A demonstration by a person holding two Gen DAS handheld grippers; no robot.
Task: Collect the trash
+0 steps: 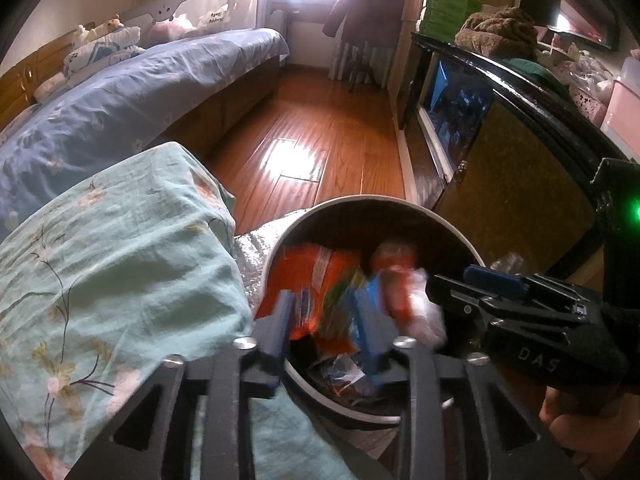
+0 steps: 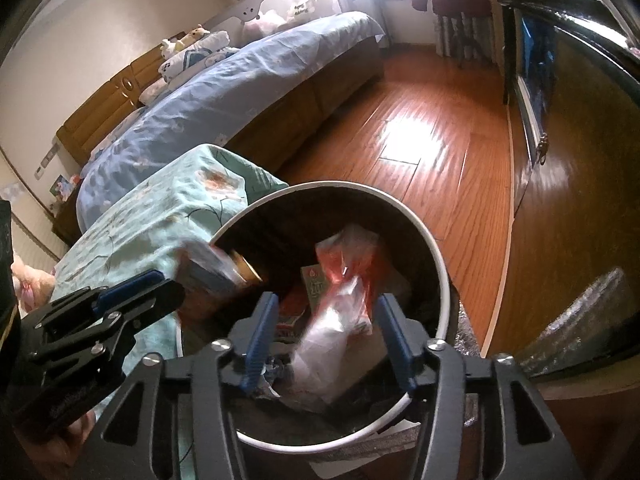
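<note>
Two open grippers above trash bin

Left gripper sits right over the trash bin, jaws apart, an orange wrapper blurry just past them. Right gripper pokes in from the right, floral cloth off left.

White-rimmed dark bin, orange wrapper, floral mint cloth
</note>
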